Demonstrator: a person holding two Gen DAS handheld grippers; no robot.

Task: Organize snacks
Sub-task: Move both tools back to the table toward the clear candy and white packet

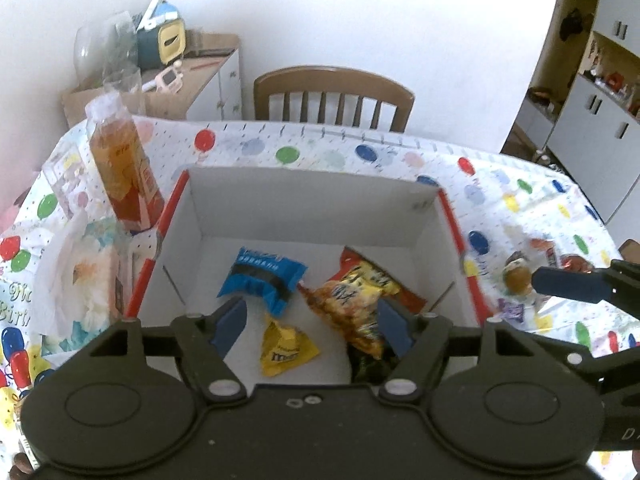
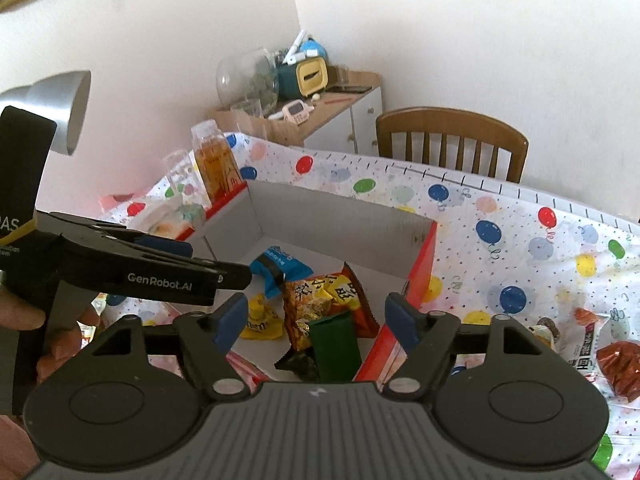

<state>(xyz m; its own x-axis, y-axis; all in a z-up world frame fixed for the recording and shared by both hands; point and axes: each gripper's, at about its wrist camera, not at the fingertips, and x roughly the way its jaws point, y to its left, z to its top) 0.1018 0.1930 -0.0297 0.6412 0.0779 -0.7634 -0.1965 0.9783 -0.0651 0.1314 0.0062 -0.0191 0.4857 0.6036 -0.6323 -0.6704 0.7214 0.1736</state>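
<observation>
A white cardboard box with red rims sits on the balloon tablecloth. Inside lie a blue packet, a yellow M&M's packet, an orange-yellow snack bag and a dark green packet. My left gripper is open and empty above the box's near edge. My right gripper is open and empty over the box's near right corner. Loose snacks lie right of the box: a round brown one and red packets.
An orange drink bottle and a clear container stand left of the box. A tissue pack lies beside them. A wooden chair stands behind the table. A cabinet with clutter stands at the wall.
</observation>
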